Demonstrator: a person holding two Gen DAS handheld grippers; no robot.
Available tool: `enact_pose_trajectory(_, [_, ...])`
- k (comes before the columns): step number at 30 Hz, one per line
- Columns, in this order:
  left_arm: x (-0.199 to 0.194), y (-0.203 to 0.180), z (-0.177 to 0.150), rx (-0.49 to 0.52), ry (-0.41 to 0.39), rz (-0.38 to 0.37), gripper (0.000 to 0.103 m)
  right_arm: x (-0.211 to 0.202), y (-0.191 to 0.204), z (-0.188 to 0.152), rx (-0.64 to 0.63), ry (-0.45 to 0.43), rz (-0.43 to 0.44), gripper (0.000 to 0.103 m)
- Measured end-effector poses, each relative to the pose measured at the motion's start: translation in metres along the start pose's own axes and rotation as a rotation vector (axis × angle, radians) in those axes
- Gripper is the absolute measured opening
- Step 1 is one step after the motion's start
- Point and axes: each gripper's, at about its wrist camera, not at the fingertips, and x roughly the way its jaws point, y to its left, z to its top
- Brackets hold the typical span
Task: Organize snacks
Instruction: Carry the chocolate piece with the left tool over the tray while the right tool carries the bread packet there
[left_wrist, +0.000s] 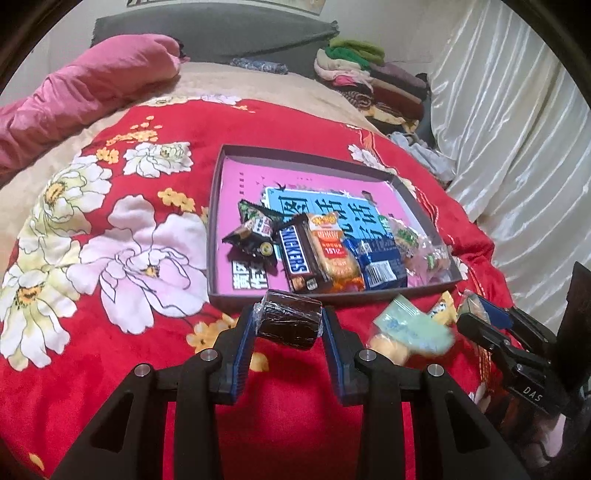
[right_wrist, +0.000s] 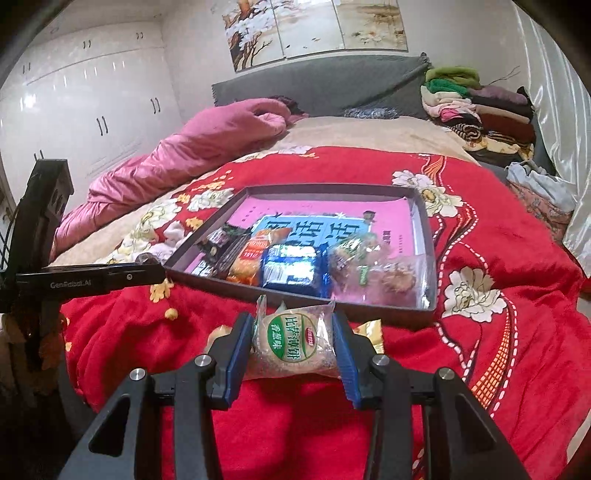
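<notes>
While clamped, left tool (left_wrist: 289, 322) grips chocolate cake (left_wrist: 288, 318), right tool (right_wrist: 294, 334) grips biscuit packet (right_wrist: 293, 341)

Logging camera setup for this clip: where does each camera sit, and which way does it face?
Left wrist: on the left gripper, facing the tray; its fingers clamp a dark cake; right gripper at right.
Right wrist: on the right gripper, facing the tray; it clamps a biscuit packet; left gripper's side at left.
Shared: tray, red blanket.
</notes>
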Motion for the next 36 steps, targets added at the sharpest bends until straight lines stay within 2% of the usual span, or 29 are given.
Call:
enact_pose_trajectory(18, [0.009,0.005,0.018,-0.021,-0.031,0.010,0.036,0.010,-0.013,0.016,0.015,-0.050,-0.024,0.044])
enact_pose_trajectory(36, [0.032,0.015,0.029,-0.033,-0.020,0.042,0.036,0.037,-0.020,0.028,-0.004,-0.031,-0.037,0.044])
